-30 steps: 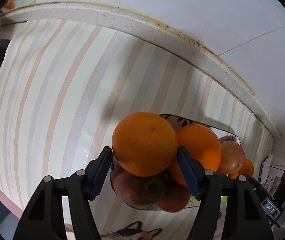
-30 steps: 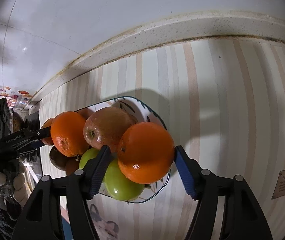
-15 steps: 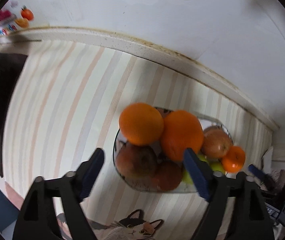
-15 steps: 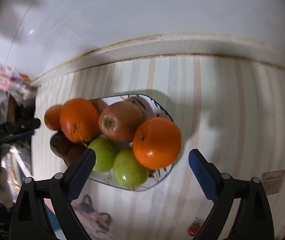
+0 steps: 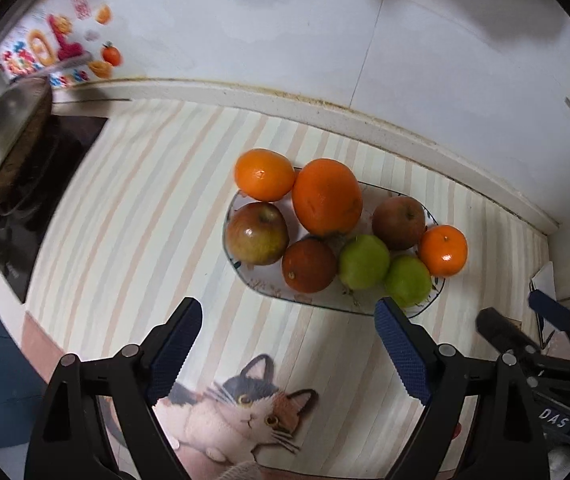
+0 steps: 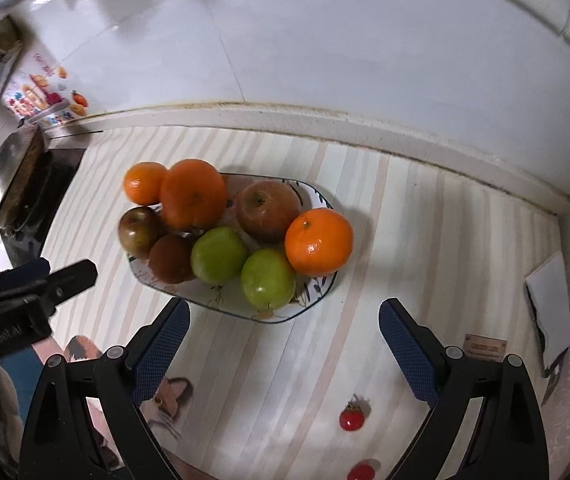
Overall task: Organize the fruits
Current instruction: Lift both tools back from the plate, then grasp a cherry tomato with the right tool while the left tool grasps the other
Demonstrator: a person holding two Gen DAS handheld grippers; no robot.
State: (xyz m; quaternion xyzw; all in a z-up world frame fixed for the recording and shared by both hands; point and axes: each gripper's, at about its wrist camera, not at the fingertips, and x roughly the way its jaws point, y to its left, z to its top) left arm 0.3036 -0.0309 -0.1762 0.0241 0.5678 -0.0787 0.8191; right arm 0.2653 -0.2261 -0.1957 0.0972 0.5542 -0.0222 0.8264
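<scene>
The striped desk (image 5: 133, 208) is lying open on every side of the plate (image 6: 317, 196). To the left a broad bare band is running as far as the black hob (image 5: 25, 200) with its steel pan (image 5: 1, 136); to the right in the right wrist view the stripes are stretching clear to a white pad (image 6: 551, 300) by the wall. At the back a stained raised rim (image 6: 325, 120) is closing the desk against the white tiled wall (image 6: 325, 32), and the plate is sitting near that rim without touching it.

The left tool (image 5: 289, 336) is hanging above the near side of the plate with its blue pads spread wide and nothing between them. The right tool (image 6: 285, 332) is hanging likewise, pads apart and empty.

The plate is carrying all the fruit. A big orange (image 6: 193, 194) is resting on top, a smaller orange (image 6: 143, 182) is sitting at the left end and another orange (image 6: 319, 240) at the right end. Two green apples (image 6: 245, 266) are lying side by side at the front, a red apple (image 6: 267, 210) behind them, a dark apple (image 6: 141, 232) at the left, and a brownish-red fruit (image 6: 171, 258) beside it.

A cat picture (image 5: 241, 408) is showing on the desk's near edge.
</scene>
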